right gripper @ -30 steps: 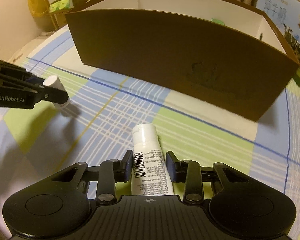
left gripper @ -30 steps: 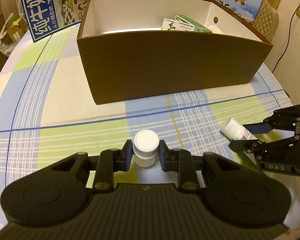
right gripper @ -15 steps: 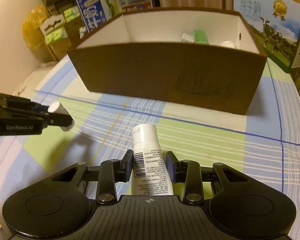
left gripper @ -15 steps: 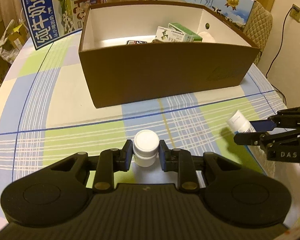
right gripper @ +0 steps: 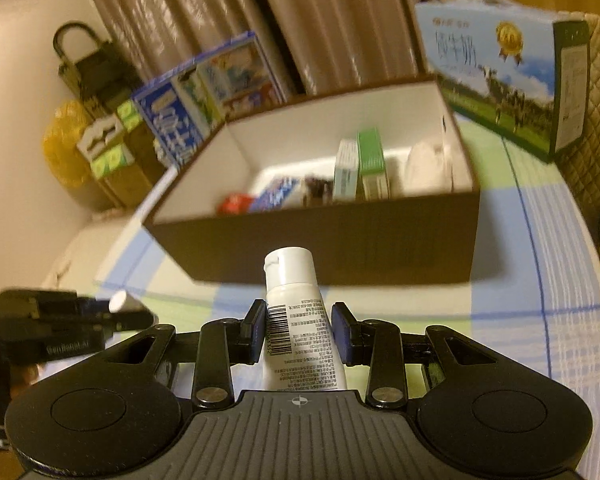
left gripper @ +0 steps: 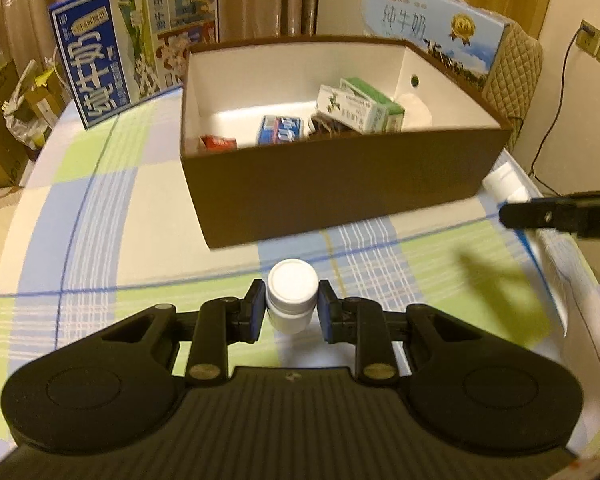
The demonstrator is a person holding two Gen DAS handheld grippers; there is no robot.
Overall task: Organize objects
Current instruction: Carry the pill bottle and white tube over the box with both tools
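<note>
A: Now lifted off the tablecloth (left gripper: 100, 216) versus a second ago. left gripper (left gripper: 292, 307) clamped on white bottle (left gripper: 292, 295), right gripper (right gripper: 299, 333) clamped on tube (right gripper: 298, 326).

B: Both near the brown box (left gripper: 340, 184), higher than before. Drop-in likely next.

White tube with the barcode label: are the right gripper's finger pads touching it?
Touching. In the right wrist view both blue finger pads of the right gripper press flush against the white barcode-labelled tube, with no gap on either side.
</note>
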